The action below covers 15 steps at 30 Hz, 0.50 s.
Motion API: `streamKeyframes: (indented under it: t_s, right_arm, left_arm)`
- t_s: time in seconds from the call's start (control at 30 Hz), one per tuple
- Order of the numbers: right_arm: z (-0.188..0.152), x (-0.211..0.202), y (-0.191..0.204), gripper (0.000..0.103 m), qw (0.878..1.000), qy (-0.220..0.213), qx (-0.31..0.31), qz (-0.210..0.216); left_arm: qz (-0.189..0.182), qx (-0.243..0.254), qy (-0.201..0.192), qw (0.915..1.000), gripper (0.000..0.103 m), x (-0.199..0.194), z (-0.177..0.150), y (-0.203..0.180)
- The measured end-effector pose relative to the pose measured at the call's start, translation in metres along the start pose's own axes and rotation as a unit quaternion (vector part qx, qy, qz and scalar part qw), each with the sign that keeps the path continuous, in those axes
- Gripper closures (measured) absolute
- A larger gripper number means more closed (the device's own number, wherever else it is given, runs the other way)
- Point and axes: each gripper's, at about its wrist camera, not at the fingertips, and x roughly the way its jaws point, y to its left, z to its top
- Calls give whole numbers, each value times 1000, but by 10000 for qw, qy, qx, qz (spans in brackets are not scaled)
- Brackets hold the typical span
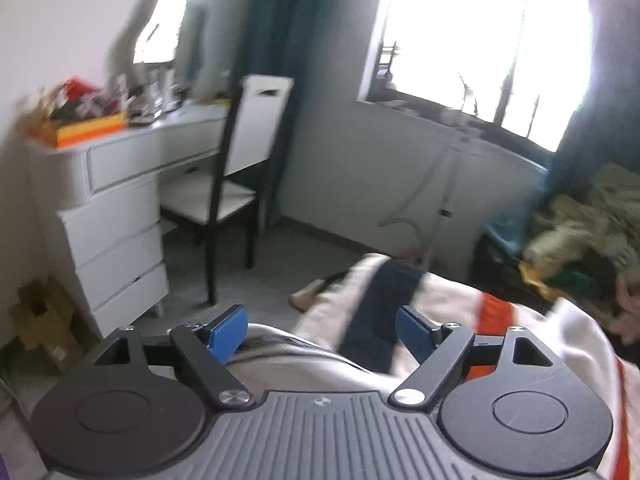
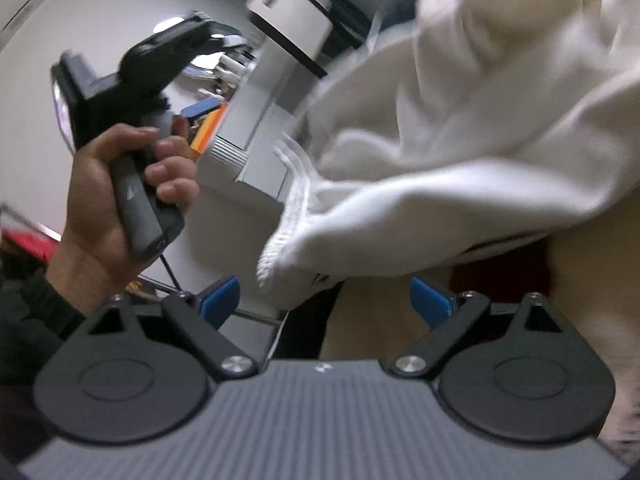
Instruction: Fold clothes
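A cream-white garment with a navy band and an orange stripe spreads under and ahead of my left gripper. That gripper is open, and its blue pads stand apart from the cloth. In the right wrist view the same white garment hangs blurred in the air. Its ribbed hem dangles just above the gap of my right gripper. The right gripper is open too, with neither pad touching the cloth. At the left a hand grasps the left gripper's handle.
A white dresser with clutter on top stands at the left, with a black-and-white chair beside it. A bright window and dark curtains are behind. A heap of clothes lies at the right. A cardboard box sits on the grey floor.
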Motion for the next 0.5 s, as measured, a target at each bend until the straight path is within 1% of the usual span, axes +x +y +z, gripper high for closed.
streamKeyframes:
  t_s: [0.07,0.1,0.17,0.2,0.3,0.4,0.5]
  right_arm:
    - [1,-38,8,9,9985,-290,-438,-179]
    - [0,-58,11,9,9966,-445,-640,-282]
    - [3,-95,16,9,9887,-840,-1102,-564]
    - [-2,-118,14,9,9837,-1045,-1296,-678]
    - [-18,-186,1,9,9645,-1625,-1815,-1014]
    - [-31,-226,-20,9,9414,-2109,-2162,-1502]
    - [-41,-259,-38,9,9193,-2500,-2382,-1887]
  left_arm:
    - [-195,125,-54,9997,13,-31,-10,-27]
    - [-279,147,-76,9995,13,-47,-17,-40]
    - [-403,128,-144,9990,13,-79,-34,-66]
    - [-449,16,-196,9988,13,-96,-45,-76]
    - [-805,-261,-256,9961,12,-141,-83,-101]
    - [-1125,-284,-291,9928,11,-178,-122,-126]
    - [-1528,-256,-235,9876,10,-201,-158,-155]
